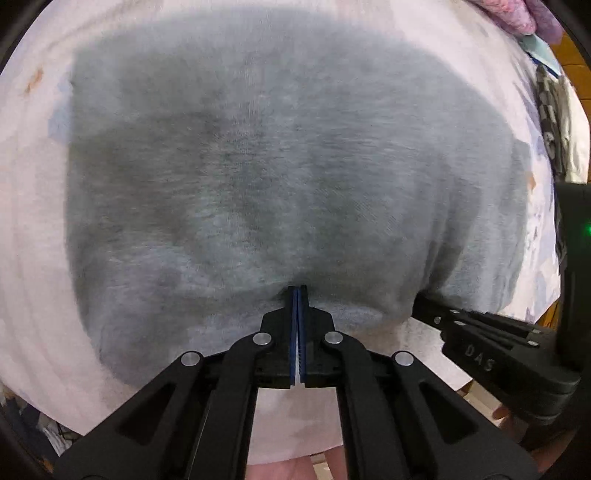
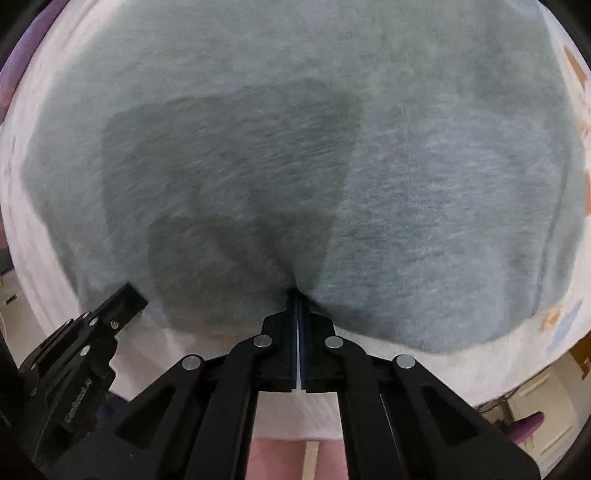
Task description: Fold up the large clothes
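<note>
A large grey garment [image 1: 280, 177] lies spread on a white patterned sheet [image 1: 33, 221]; it fills most of the right wrist view [image 2: 406, 184]. My left gripper [image 1: 297, 290] is shut on the garment's near edge. My right gripper [image 2: 296, 293] is shut on the same near edge further right. The right gripper shows at the right of the left wrist view [image 1: 424, 306], and the left gripper at the lower left of the right wrist view [image 2: 129, 295]. Both views are blurred.
Pink and purple fabric [image 1: 509, 14] and a dark patterned cloth [image 1: 554, 122] lie at the sheet's far right. The sheet's near edge [image 2: 295, 424] hangs over the surface, with floor below.
</note>
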`<control>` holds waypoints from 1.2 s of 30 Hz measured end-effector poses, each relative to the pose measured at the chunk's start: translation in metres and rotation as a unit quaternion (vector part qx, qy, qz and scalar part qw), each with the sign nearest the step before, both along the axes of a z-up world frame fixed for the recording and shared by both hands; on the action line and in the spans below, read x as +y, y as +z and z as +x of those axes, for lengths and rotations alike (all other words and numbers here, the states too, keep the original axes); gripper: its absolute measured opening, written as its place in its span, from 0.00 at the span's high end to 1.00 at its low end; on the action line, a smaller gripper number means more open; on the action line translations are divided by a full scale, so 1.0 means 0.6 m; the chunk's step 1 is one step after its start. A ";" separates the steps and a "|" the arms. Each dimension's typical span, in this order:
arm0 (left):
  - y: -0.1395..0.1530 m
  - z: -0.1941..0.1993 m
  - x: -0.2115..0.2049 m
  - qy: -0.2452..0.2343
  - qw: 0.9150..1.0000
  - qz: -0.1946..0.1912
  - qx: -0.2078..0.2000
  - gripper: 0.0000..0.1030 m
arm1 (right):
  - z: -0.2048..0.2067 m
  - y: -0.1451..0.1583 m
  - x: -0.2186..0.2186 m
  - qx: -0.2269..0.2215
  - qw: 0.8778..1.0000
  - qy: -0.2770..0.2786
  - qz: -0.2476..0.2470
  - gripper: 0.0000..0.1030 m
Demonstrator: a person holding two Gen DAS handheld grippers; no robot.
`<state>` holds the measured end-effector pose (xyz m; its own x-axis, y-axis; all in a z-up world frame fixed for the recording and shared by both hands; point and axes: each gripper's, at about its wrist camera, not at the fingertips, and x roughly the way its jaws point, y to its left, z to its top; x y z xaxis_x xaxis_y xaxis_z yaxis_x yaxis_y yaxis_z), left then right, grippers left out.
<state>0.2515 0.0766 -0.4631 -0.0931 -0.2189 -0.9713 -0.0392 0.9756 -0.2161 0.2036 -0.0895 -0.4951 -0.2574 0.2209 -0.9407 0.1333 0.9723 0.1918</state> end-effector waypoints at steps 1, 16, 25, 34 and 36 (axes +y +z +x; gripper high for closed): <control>0.011 -0.013 0.008 -0.002 1.000 0.001 0.001 0.99 | -0.006 0.013 0.003 -0.004 1.000 0.002 -0.001 0.97; 0.116 -0.038 0.044 0.016 0.999 0.000 -0.032 0.30 | 0.000 0.156 -0.127 -0.094 0.995 -0.045 0.006 0.09; 0.129 -0.009 -0.004 0.047 0.997 0.024 -0.053 0.22 | 0.055 0.179 -0.227 -0.120 0.992 -0.016 0.021 0.09; 0.142 0.040 -0.085 0.058 0.994 0.052 -0.079 0.16 | 0.115 0.168 -0.311 -0.158 0.987 0.015 0.032 0.09; 0.145 0.047 -0.089 0.068 0.992 0.055 -0.086 0.14 | 0.127 0.162 -0.329 -0.168 0.985 0.025 0.032 0.09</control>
